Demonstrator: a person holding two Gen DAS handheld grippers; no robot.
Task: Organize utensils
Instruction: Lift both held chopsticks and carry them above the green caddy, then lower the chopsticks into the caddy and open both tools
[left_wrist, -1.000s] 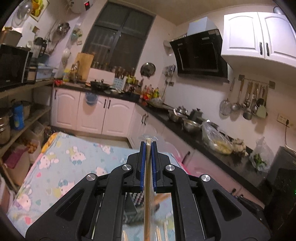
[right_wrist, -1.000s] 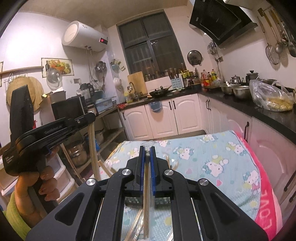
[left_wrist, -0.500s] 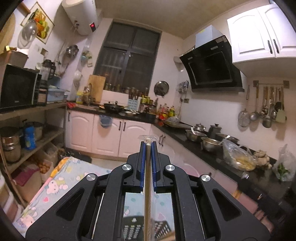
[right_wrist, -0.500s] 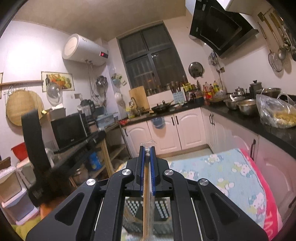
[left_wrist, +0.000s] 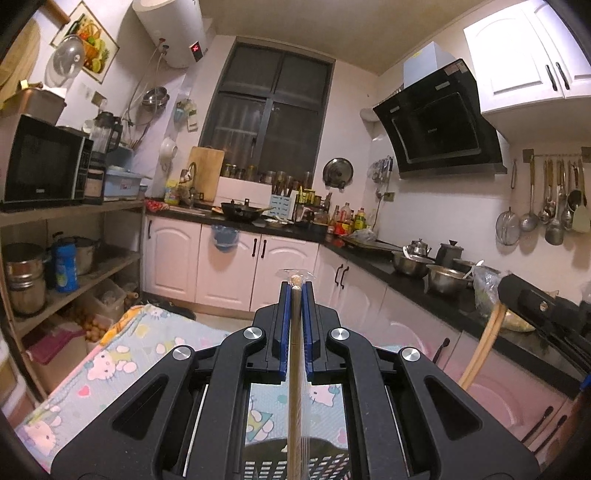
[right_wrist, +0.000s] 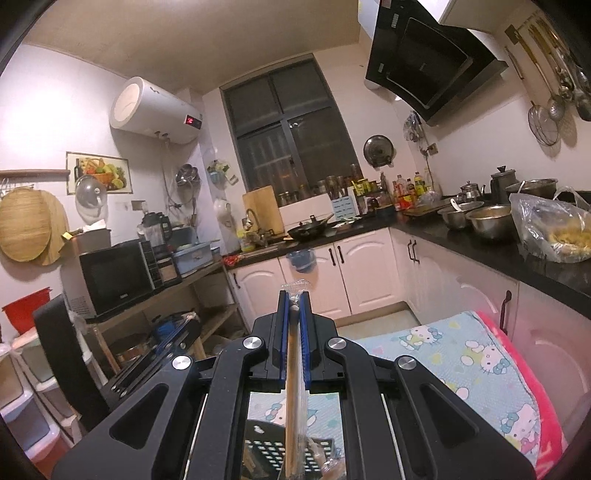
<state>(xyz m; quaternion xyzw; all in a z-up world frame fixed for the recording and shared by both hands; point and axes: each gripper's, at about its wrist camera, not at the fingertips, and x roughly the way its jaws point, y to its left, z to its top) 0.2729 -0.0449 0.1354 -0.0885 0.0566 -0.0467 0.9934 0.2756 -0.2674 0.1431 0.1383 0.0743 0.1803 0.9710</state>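
Observation:
My left gripper (left_wrist: 295, 291) is shut on a pair of wooden chopsticks in a clear wrapper (left_wrist: 294, 387), which hangs down toward a black perforated utensil holder (left_wrist: 295, 459) below it. My right gripper (right_wrist: 294, 301) is shut on another wrapped pair of chopsticks (right_wrist: 291, 398), whose lower end reaches into the same black holder (right_wrist: 280, 450). In the left wrist view the right gripper's body (left_wrist: 543, 306) and its chopsticks (left_wrist: 484, 343) show at the right. In the right wrist view the left gripper's body (right_wrist: 147, 354) shows at the lower left.
The holder stands on a table with a Hello Kitty cloth (right_wrist: 461, 354). A black counter (left_wrist: 424, 291) with pots and a food bag runs along the right. Wooden shelves (left_wrist: 74, 236) with a microwave stand on the left. White cabinets line the back wall.
Both grippers have tilted upward and risen, so the views show more wall and ceiling and less table. The holder now sits at the bottom edge under both pairs of chopsticks.

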